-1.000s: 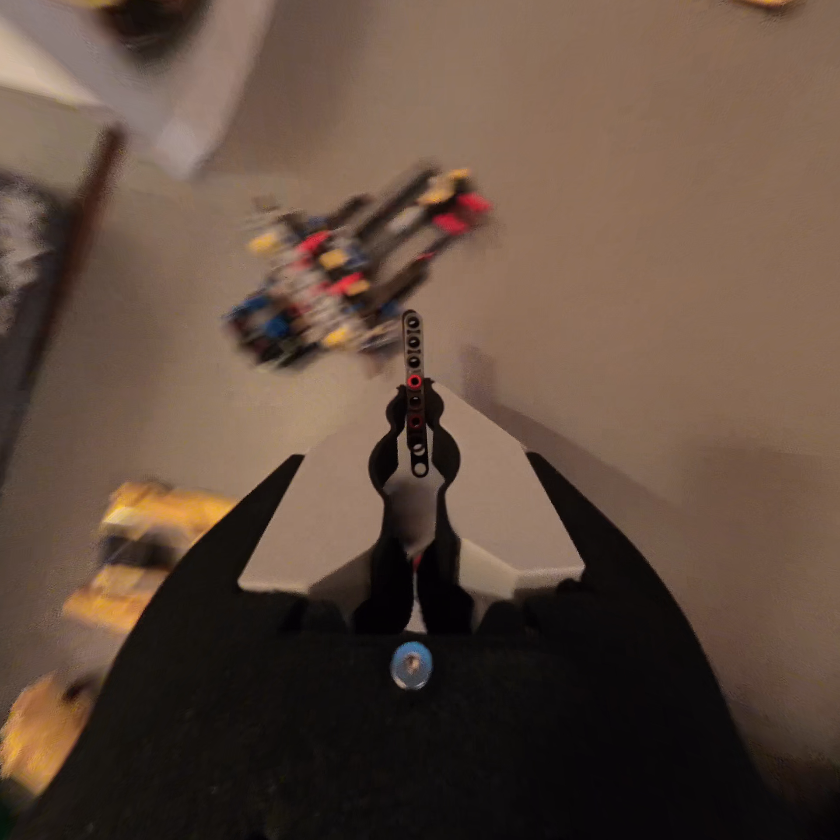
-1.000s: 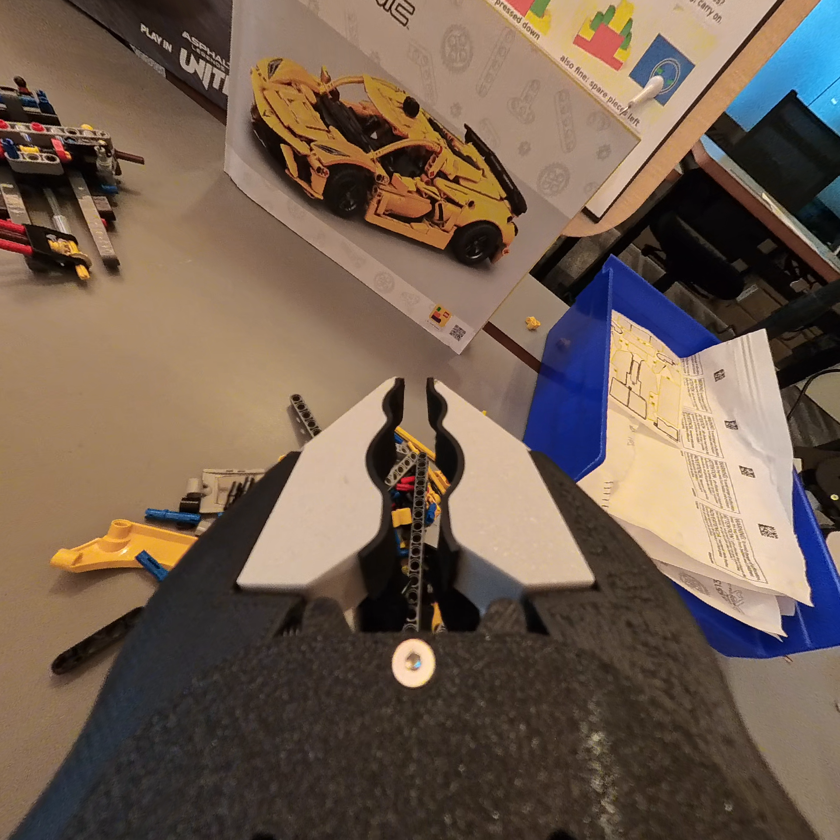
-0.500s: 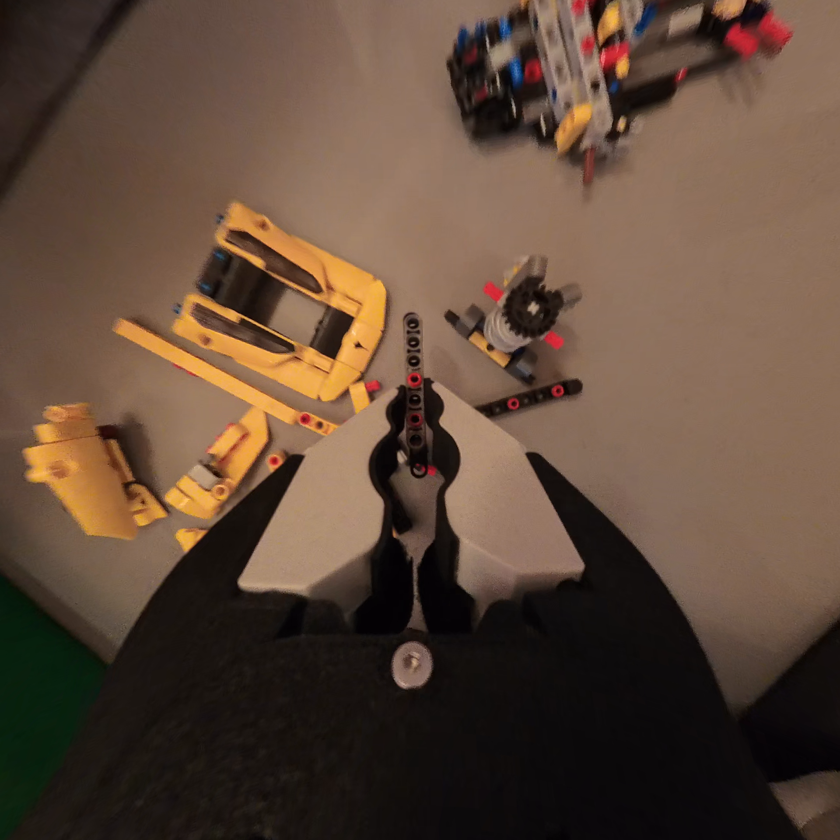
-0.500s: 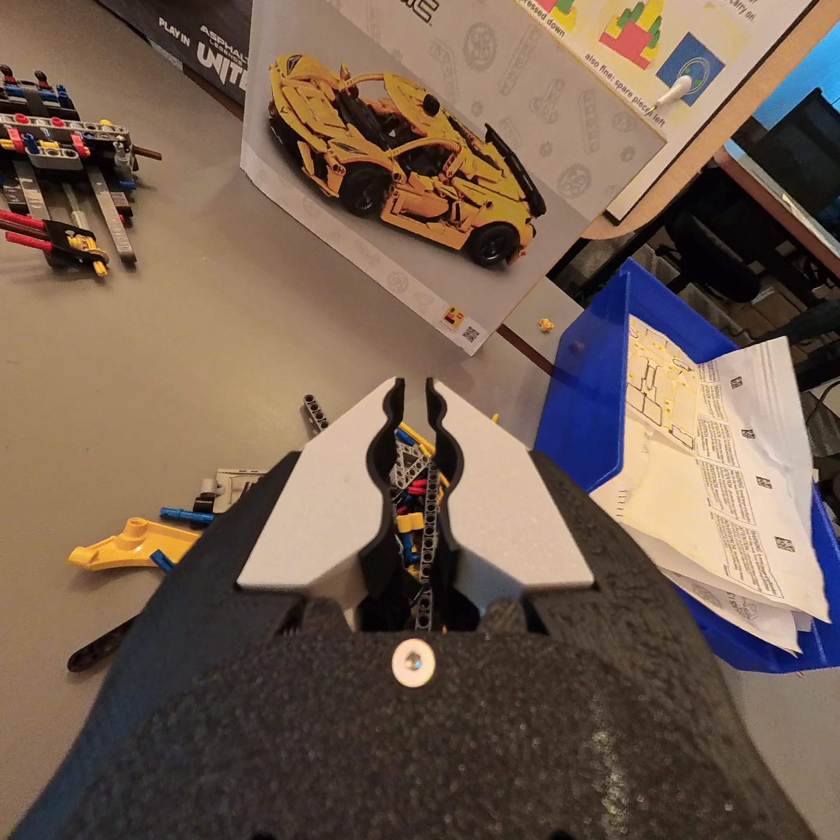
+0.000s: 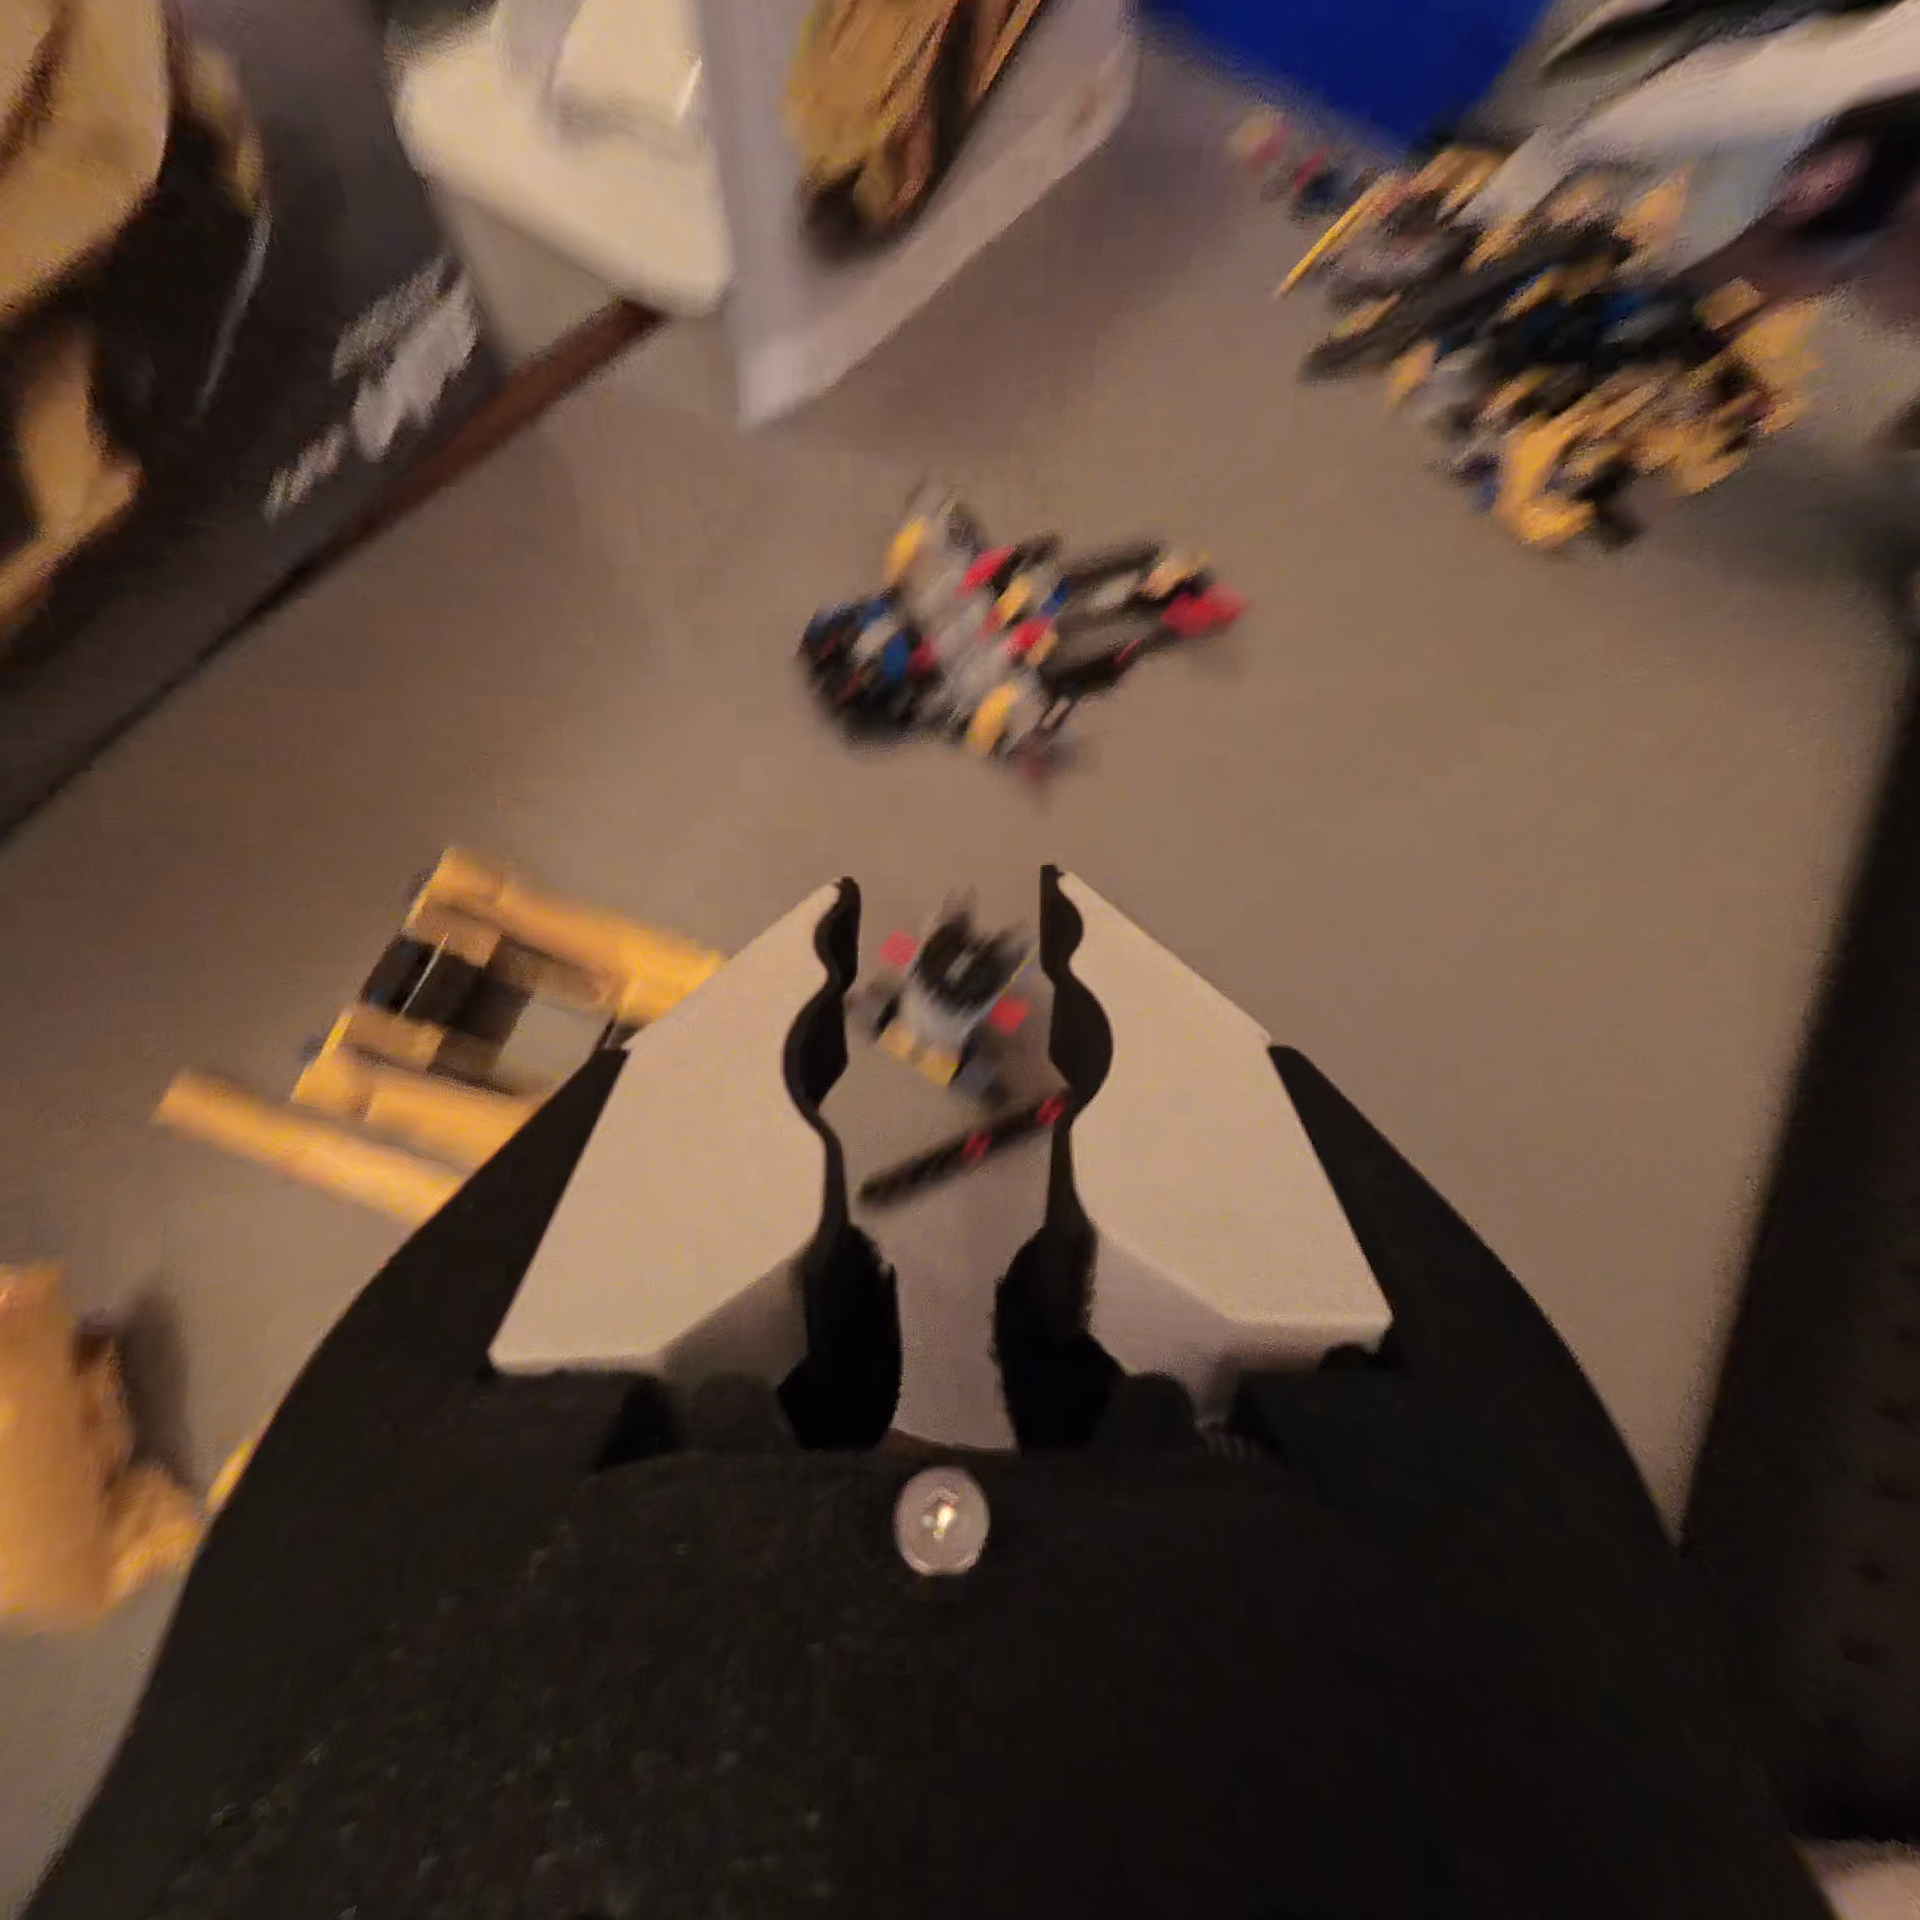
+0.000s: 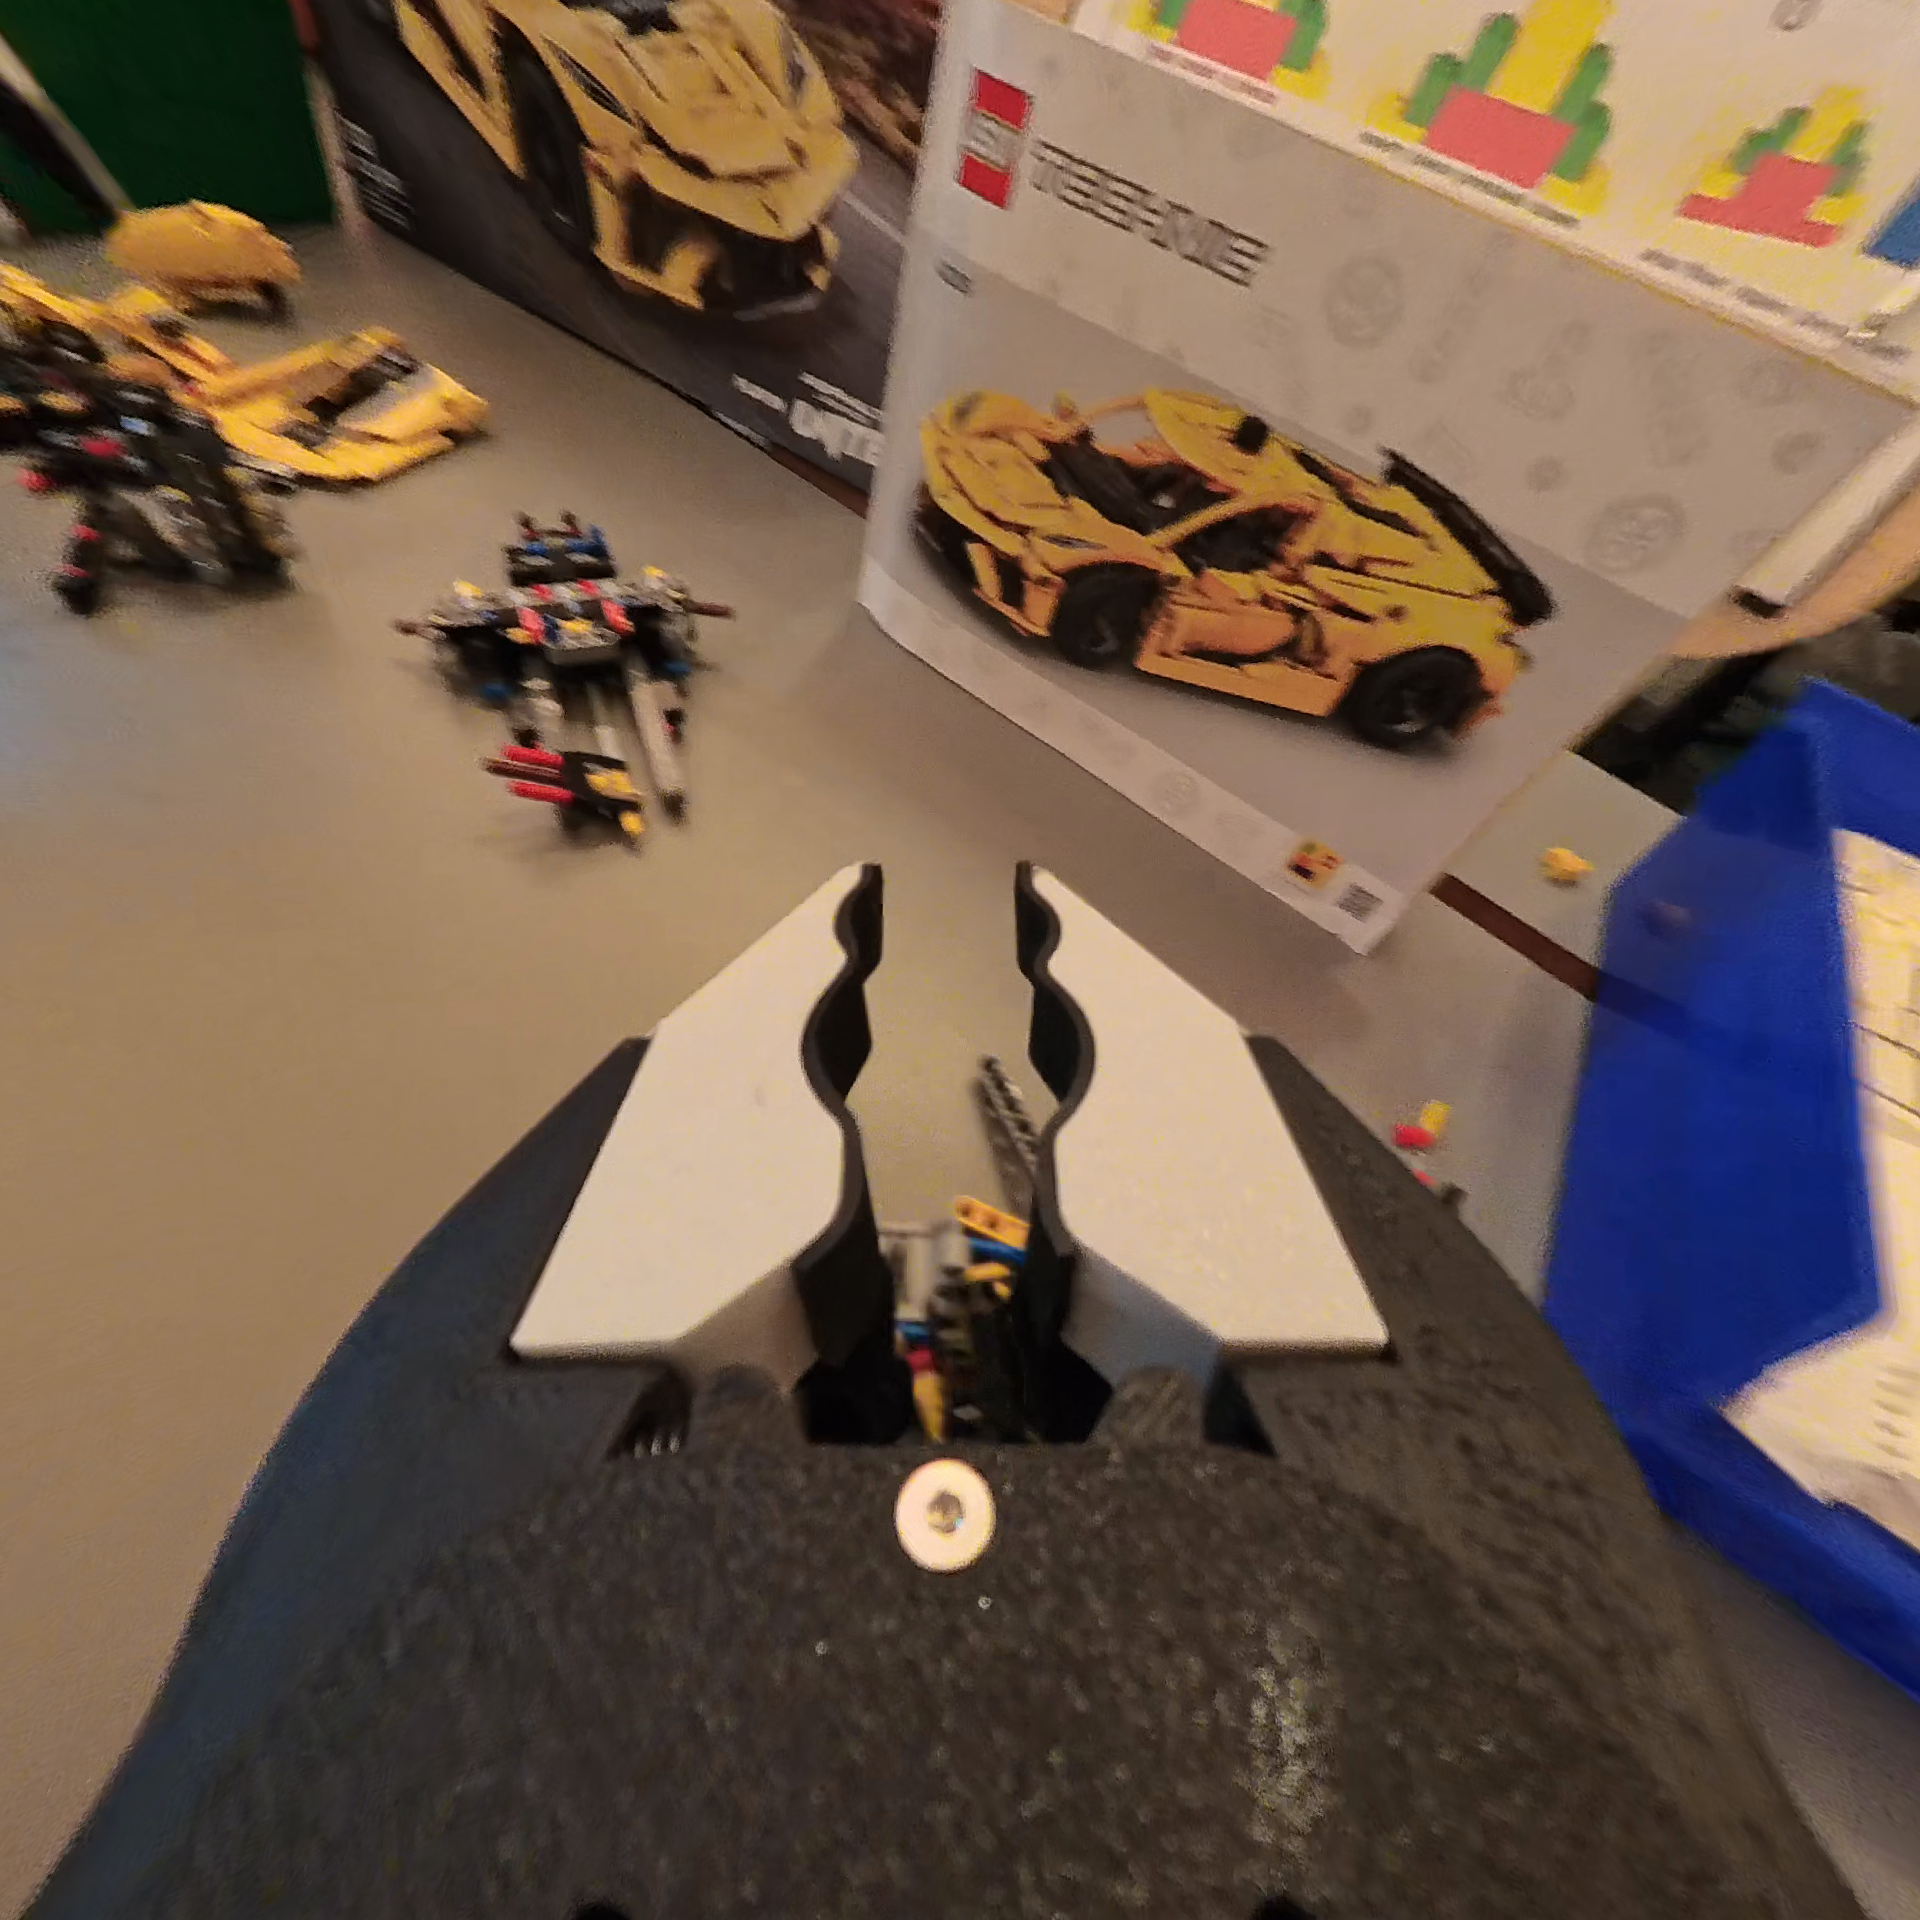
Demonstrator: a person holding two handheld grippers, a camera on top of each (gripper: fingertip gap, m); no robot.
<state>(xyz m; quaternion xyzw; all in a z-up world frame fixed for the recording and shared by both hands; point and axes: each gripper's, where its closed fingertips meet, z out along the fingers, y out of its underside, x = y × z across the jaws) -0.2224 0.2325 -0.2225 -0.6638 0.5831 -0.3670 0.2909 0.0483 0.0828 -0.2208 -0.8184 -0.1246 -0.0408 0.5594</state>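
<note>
The left wrist view is blurred. My left gripper (image 5: 948, 881) is open and empty above the grey table (image 5: 1455, 883). Between its fingers lie a small grey gear assembly with red pins (image 5: 951, 997) and a black beam with red pins (image 5: 961, 1148). A multicoloured chassis assembly (image 5: 997, 644) lies farther ahead. My right gripper (image 6: 948, 873) is open and empty. It hovers over a pile of loose small parts (image 6: 966, 1299), with a black beam (image 6: 1006, 1117) by its right finger. The same chassis assembly (image 6: 582, 665) lies ahead to its left.
A booklet with a yellow car on its cover (image 6: 1247, 582) leans against a large dark box (image 6: 644, 156). A blue bin (image 6: 1714, 1143) holding papers stands at the right. Yellow body panels (image 6: 343, 405) (image 5: 488, 997) lie at the left, and a parts pile (image 5: 1558, 384) lies far right. Tip to tip, the grippers are about 35 cm apart.
My left gripper was shut on a black beam with a red pin; now it is open and that beam is gone from it. My right gripper's jaws have widened and its view has swung left.
</note>
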